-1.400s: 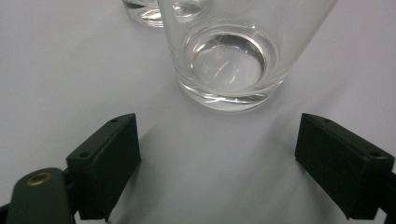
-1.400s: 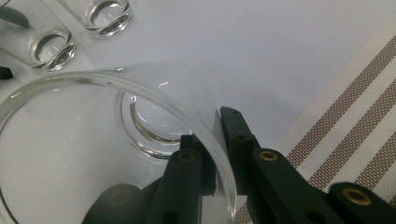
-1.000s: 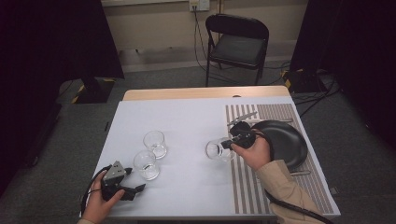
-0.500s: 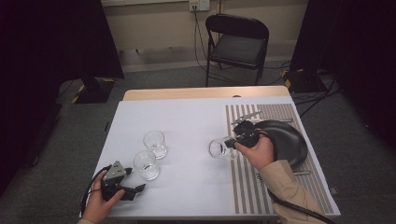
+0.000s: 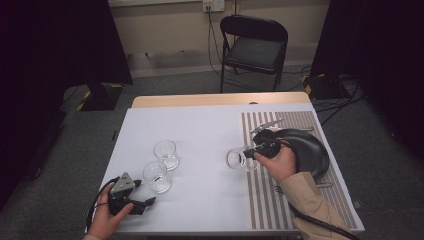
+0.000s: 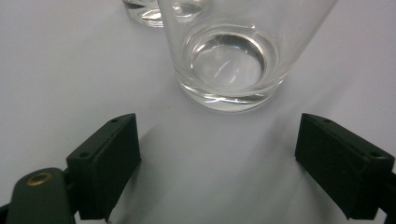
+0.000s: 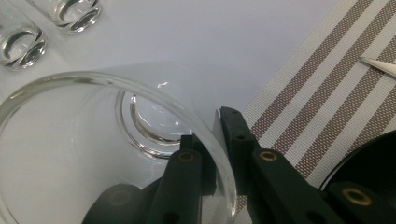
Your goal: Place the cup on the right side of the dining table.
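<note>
Grey carpet is spreading around a table (image 5: 200, 130) covered in a smooth, pale sheet, with a black folding chair (image 5: 254, 47) standing beyond its far edge. Along the right side of the table a woven placemat (image 5: 265, 200) with brown and cream stripes is lying flat, and a round, glossy black plate (image 5: 312, 155) is sitting on it.

The right claw (image 5: 248, 153) is clamping the rim of a clear, round drinking glass (image 5: 236, 159), one jaw inside the wall and one outside, as the right gripper view is showing (image 7: 212, 154). The glass is tilting on its side, mouth toward the hand, just at the left edge of the placemat, and whether it is touching the table cannot be told.

Two more clear glasses are standing upright on the left half of the table, close together: the near glass (image 5: 157, 176) and the far glass (image 5: 165, 154), both with thick, heavy bases.

The left claw (image 5: 142, 204) is resting on the table near the front edge, its flat black jaws standing wide apart and gripping nothing. In the left gripper view (image 6: 219, 158) the near glass (image 6: 233, 60) is standing just ahead of them, untouched.
</note>
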{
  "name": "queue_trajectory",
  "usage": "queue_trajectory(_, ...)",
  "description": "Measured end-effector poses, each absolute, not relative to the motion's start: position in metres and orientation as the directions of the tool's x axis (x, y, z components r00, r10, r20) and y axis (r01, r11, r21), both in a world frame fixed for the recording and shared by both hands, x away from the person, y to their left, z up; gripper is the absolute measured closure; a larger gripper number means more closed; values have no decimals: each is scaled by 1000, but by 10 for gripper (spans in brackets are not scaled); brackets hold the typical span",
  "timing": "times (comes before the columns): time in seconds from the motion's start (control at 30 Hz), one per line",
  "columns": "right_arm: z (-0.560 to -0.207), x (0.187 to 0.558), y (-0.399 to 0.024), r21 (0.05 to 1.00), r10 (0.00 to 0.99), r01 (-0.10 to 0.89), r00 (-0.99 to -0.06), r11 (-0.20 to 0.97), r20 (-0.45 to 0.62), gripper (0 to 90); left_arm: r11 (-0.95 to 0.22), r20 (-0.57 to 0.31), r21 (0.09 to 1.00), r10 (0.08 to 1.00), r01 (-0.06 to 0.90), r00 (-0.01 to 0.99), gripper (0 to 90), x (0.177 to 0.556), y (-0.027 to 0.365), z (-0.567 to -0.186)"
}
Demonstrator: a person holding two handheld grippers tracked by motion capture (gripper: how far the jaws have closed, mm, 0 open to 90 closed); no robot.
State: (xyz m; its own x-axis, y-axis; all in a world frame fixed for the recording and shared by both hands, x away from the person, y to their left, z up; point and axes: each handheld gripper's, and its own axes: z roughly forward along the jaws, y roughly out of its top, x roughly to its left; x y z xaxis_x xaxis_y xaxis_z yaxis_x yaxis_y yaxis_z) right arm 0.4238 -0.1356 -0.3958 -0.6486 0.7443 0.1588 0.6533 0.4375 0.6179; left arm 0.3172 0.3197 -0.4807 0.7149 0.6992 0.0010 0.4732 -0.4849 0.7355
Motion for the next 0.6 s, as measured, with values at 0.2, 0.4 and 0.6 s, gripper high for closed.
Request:
queue_trajectory(0.2, -397, 424, -139, 626, 747, 649, -647, 432, 155, 853, -485, 1, 735, 699, 474, 715, 131, 317, 320, -481)
queue_trajectory(0.4, -396, 424, -142, 626, 752, 653, -641, 427, 156, 853, -485, 1, 735, 699, 473, 715, 131, 317, 320, -481)
queue_trajectory(0.6, -397, 424, -145, 625, 755, 656, -637, 424, 157, 853, -485, 1, 735, 699, 473, 715, 131, 317, 320, -481)
